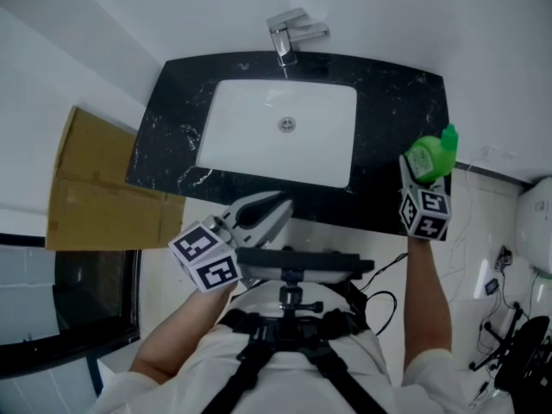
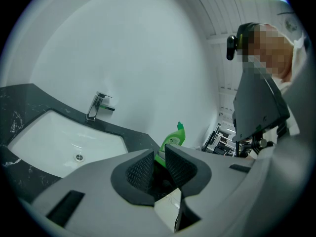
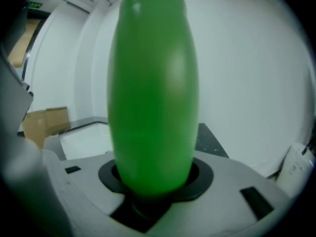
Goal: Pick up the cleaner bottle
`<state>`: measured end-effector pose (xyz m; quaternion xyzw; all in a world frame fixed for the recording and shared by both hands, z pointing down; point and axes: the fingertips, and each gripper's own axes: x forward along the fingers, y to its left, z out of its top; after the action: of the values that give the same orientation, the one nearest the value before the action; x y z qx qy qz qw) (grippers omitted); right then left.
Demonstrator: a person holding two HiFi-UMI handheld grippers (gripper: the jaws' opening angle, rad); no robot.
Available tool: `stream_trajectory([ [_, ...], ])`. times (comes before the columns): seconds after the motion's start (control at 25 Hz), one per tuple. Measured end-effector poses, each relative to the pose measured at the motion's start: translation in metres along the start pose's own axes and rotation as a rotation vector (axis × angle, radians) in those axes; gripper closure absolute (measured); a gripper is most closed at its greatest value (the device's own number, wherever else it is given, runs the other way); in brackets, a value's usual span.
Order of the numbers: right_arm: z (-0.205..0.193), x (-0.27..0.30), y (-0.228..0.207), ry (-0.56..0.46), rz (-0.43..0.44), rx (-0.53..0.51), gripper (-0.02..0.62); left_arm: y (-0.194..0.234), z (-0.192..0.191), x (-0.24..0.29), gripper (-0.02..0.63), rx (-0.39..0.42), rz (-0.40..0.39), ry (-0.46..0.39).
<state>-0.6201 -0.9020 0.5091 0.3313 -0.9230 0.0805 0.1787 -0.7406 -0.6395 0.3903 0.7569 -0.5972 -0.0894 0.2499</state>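
- Nearest of all is the person's own front, with a black harness [image 1: 289,326] strapped across the chest. Both forearms reach out from it towards the washstand.
- The black marbled desk [image 1: 397,110] spans the space ahead against a white wall.
- A white basin [image 1: 259,119] is sunk into the middle of the desk, and nothing lies in it.
- A flattened cardboard box [image 1: 95,179] leans at the left end, playing no part here.
- The cleaner bottle [image 3: 153,93] is green and round-bodied. It stands upright at the far right end of the desk, close to the edge, with its cap pointing away from the person.
  - The reach and the grasp look done to me.
  - What I cannot make out is whether its base has left the desk. The gripper hides the bottom, so I would count the lift itself as the part left to do.
- The right gripper [image 3: 155,174] has its jaws spread fairly wide and clamped on the lower body of the cleaner bottle.
  - The dark pads hug it on both sides with no gap showing.
  - The hold looks low on a smooth, rounded body, so it may want to tip as it comes up.
- The left gripper [image 2: 158,157] hangs back near the person's waist, short of the desk's front edge. Its jaws are a narrow gap apart with nothing between them, and the bottle is only seen far off through that gap.
- A chrome tap [image 1: 293,37] sits behind the basin.
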Motion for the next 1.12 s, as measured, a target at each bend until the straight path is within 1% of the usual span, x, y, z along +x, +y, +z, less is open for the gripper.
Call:
stream_trajectory([
  [0.32, 0.014, -0.011, 0.008, -0.01, 0.0, -0.044, 0.419, 0.0, 0.002, 0.0, 0.535, -0.001, -0.008, -0.018],
  [0.68, 0.037, -0.028, 0.026, -0.043, 0.048, -0.066, 0.419, -0.004, 0.004, 0.0, 0.535, 0.009, -0.03, -0.029],
  [0.92, 0.044, -0.04, 0.036, -0.043, 0.076, -0.07, 0.419, -0.005, 0.006, -0.001, 0.535, 0.01, -0.043, -0.037],
  [1.12, 0.045, -0.052, 0.036, -0.036, 0.071, -0.061, 0.419, -0.006, 0.006, -0.004, 0.535, 0.009, -0.053, -0.046],
])
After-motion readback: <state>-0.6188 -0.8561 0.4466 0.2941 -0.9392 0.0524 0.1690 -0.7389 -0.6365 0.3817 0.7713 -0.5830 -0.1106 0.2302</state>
